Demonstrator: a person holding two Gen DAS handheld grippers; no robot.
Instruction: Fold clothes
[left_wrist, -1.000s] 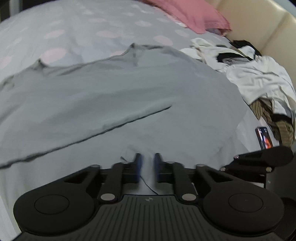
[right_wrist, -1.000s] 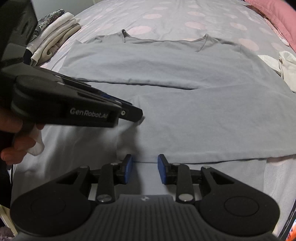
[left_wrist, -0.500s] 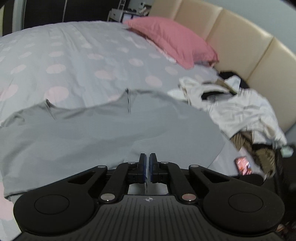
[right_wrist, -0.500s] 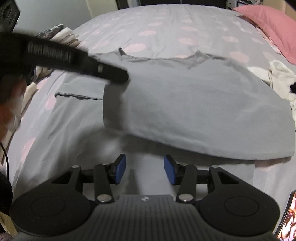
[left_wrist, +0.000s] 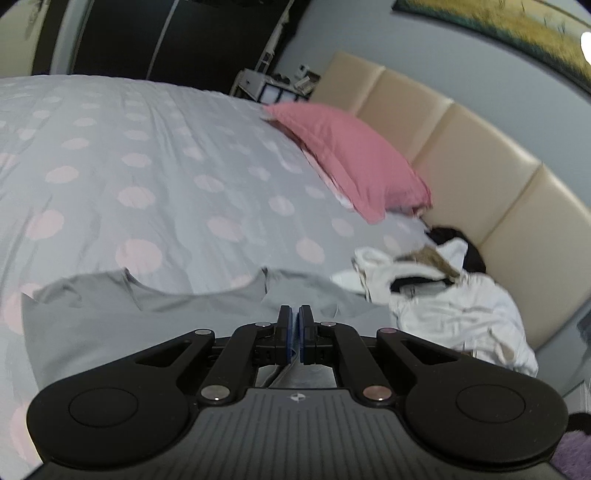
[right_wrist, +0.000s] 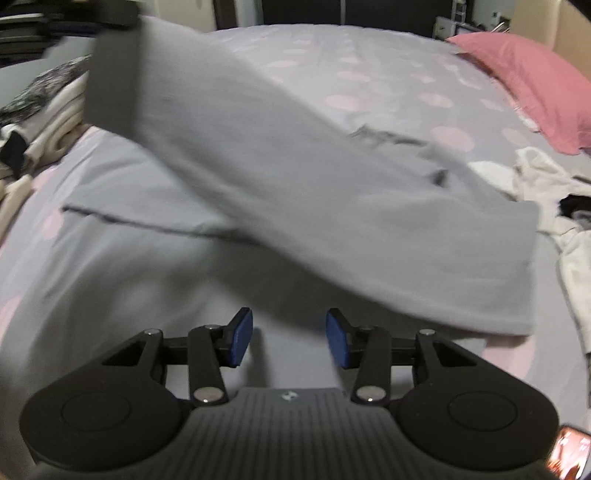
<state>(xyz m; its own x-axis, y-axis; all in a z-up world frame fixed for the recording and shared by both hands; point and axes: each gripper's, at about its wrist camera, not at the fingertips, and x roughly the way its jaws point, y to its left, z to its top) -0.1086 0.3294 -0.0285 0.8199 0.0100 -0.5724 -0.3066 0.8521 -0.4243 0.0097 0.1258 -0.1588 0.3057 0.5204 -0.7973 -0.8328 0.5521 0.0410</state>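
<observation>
1. The left gripper (left_wrist: 295, 325), whose jaws stood apart over the shirt's (right_wrist: 280, 177) hem a second ago, now has them pinched on that hem.
2. It has risen: the right view now shows it at the top left corner (right_wrist: 110, 14), with the hem hanging from it.
3. The shirt, flat on the bed (right_wrist: 388, 74) before, is now partly lifted, its near left edge raised.
4. The right gripper's (right_wrist: 290, 341) jaws are wider apart than before.
</observation>
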